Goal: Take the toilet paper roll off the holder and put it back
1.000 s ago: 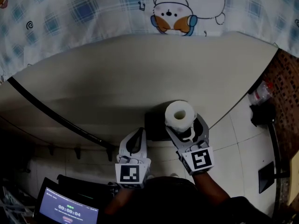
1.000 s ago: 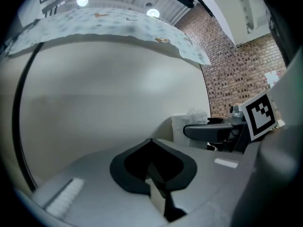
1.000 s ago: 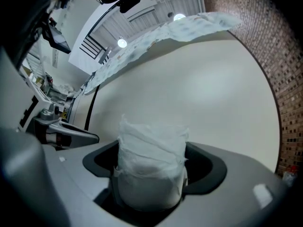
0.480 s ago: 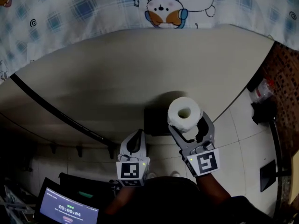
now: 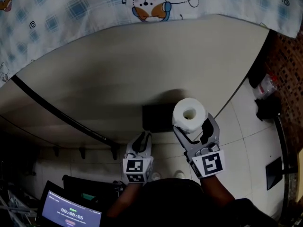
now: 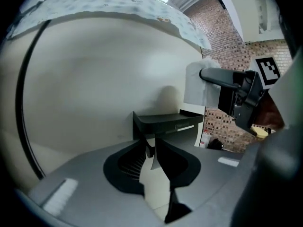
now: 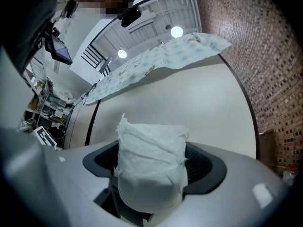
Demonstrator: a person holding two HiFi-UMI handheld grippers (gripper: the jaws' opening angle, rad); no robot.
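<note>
In the head view my right gripper (image 5: 192, 126) is shut on the white toilet paper roll (image 5: 189, 114), whose open core faces the camera. The roll hangs just right of the black holder (image 5: 156, 117) on the cream wall, off it. My left gripper (image 5: 141, 144) sits below the holder, shut and holding nothing. The left gripper view shows the holder (image 6: 166, 124) straight ahead of those jaws, with the roll (image 6: 195, 85) and the right gripper (image 6: 230, 90) up to the right. In the right gripper view the roll (image 7: 151, 170) fills the space between the jaws.
A black pipe (image 5: 57, 115) runs diagonally across the curved cream wall. A checked cartoon-print cloth (image 5: 94, 8) hangs above. Brick wall (image 5: 289, 51) and dark objects (image 5: 267, 109) stand at the right over white tiles. A small screen (image 5: 71, 214) glows at the lower left.
The right gripper has carried the roll a little to the right, away from the holder. The left gripper has barely moved. The head camera has tilted slightly.
</note>
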